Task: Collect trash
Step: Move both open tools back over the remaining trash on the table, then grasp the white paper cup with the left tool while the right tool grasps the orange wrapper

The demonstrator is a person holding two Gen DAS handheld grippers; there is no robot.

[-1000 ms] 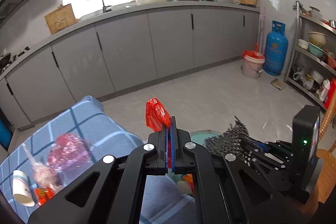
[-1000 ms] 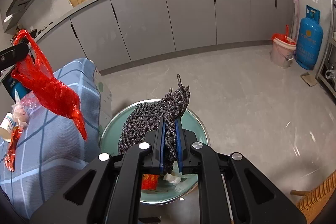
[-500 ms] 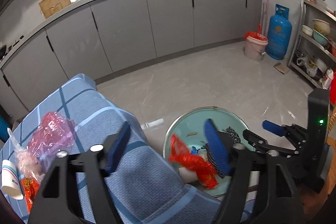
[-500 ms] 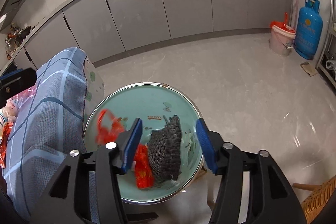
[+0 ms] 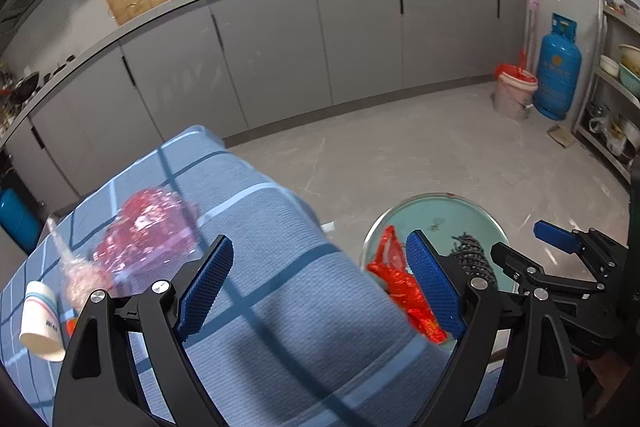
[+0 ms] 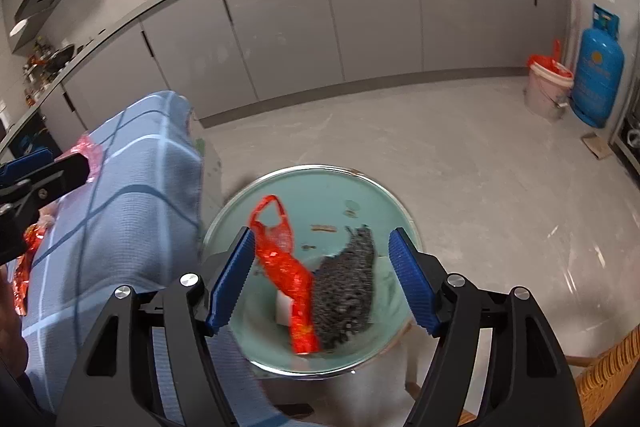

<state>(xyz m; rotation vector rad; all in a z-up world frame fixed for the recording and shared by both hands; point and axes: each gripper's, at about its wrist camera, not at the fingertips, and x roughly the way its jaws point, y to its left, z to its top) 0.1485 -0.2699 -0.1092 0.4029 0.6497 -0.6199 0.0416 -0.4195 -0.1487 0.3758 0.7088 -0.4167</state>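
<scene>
A round green basin [image 6: 360,187] stands on the floor beside the table and holds a red plastic bag [image 6: 286,267] and a dark net [image 6: 348,291]. My right gripper [image 6: 320,275] is open and empty above the basin. My left gripper [image 5: 320,287] is open and empty over the blue checked tablecloth [image 5: 248,307] near its edge; the basin [image 5: 452,211] and red bag [image 5: 404,291] show to its right. On the cloth lie a pink plastic bag [image 5: 152,231], a paper cup [image 5: 40,319] and a red wrapper [image 6: 24,267].
Grey kitchen cabinets [image 5: 280,47] line the far wall. A bucket with a red liner [image 5: 514,91] and a blue gas cylinder [image 5: 558,67] stand at the right, next to a metal shelf [image 5: 612,87]. A wicker chair [image 6: 604,367] is at the lower right.
Both grippers opened and let go: the red bag and the dark net dropped into the basin and now lie there. The left gripper has swung left over the cloth.
</scene>
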